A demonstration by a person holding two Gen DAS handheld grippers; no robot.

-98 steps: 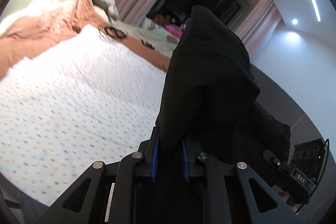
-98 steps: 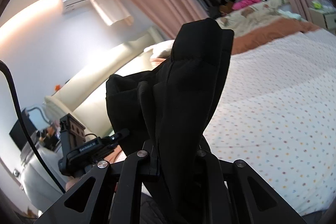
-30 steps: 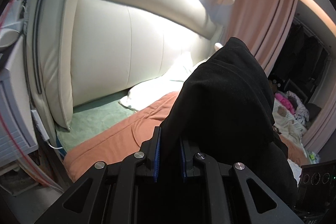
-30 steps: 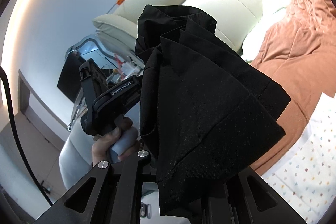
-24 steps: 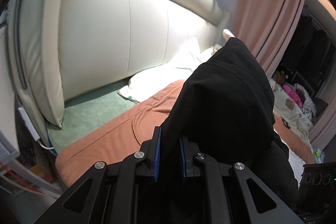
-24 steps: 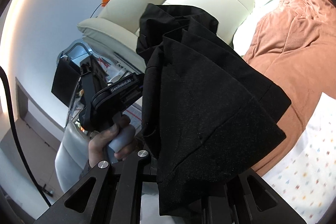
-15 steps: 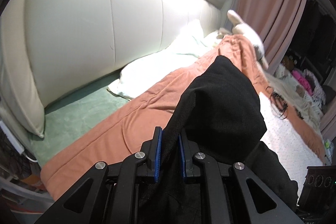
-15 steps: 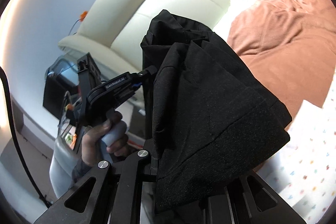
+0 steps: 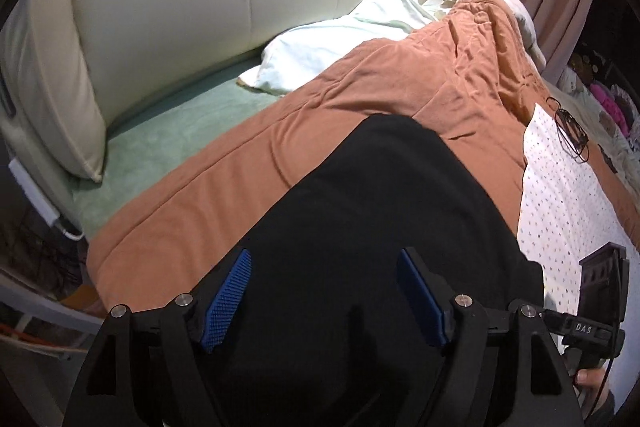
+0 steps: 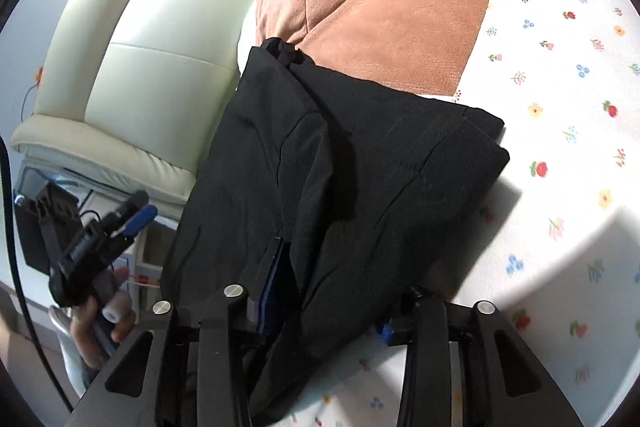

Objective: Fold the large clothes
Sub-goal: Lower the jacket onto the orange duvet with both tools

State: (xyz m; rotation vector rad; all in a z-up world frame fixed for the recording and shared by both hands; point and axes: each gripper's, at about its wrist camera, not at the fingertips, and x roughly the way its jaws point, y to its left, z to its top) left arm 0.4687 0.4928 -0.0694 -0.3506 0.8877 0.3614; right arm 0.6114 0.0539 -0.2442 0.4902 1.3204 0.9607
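Left gripper [image 9: 324, 297]: your jaws are opening; the blue pads [image 9: 226, 301] stand wide apart, clear of the black cloth lying between them, and the tool tilts steeply downward.
Right gripper [image 10: 326, 293]: your jaws are opening, with black cloth between them; the left blue pad [image 10: 274, 281] shows, the other is mostly hidden.
Left hand [image 10: 100, 327]: your fingers wrap the grey handle.
Right hand [image 9: 592, 385]: only a fingertip shows beneath its tool.
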